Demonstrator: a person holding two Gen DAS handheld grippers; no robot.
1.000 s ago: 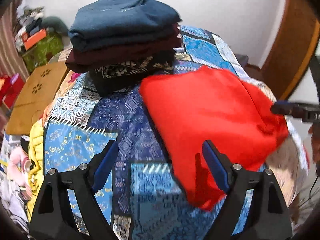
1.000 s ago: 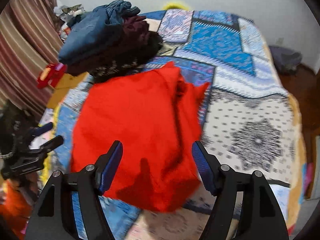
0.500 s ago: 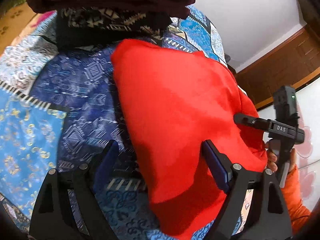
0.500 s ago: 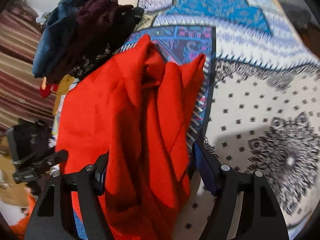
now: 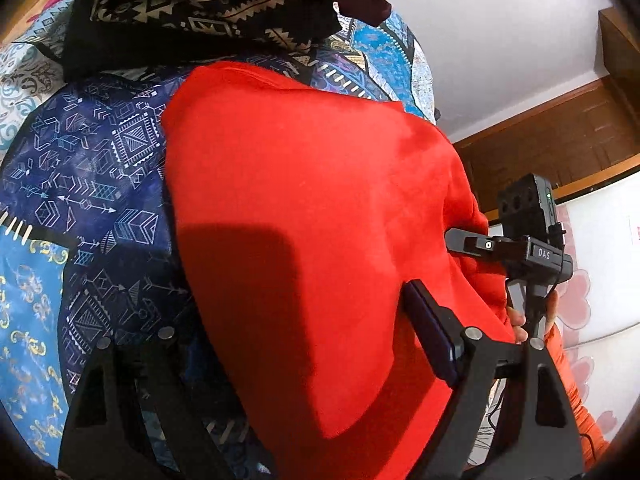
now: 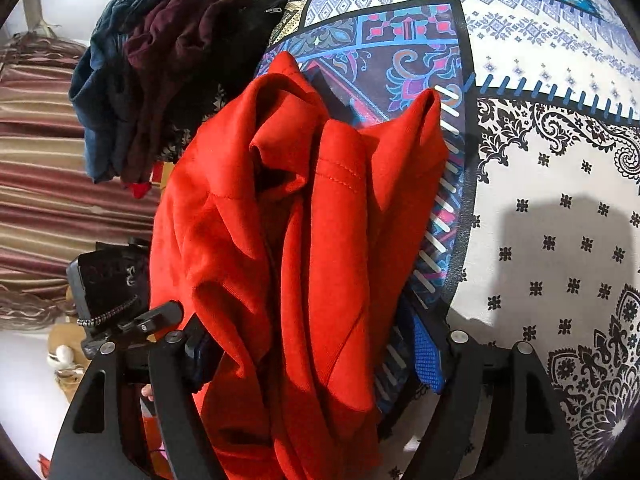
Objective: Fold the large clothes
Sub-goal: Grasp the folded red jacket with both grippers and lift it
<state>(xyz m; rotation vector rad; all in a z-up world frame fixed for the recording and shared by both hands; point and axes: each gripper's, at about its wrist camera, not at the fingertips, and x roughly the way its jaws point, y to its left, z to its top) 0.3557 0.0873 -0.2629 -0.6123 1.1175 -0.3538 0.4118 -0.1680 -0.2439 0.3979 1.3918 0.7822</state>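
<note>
A folded red garment (image 5: 304,208) lies on the patterned bedspread (image 5: 92,184). In the right wrist view it shows as thick folded layers (image 6: 288,216). My left gripper (image 5: 304,332) is open, its jaws astride the garment's near edge; the left finger is mostly hidden under the cloth. My right gripper (image 6: 316,352) is open too, with the garment's layered edge between its fingers. Each gripper shows in the other's view, the right one at the garment's far side (image 5: 520,248) and the left one beside the cloth (image 6: 132,320).
A stack of folded clothes (image 6: 160,72), blue, maroon and black patterned, sits on the bed just beyond the red garment. It also shows in the left wrist view (image 5: 200,12). A striped curtain (image 6: 36,200) hangs at the left. A wooden wardrobe (image 5: 560,136) stands behind.
Both grippers have moved in low over the red garment from opposite sides. The cloth now lies between the jaws of each. The jaws stay open.
</note>
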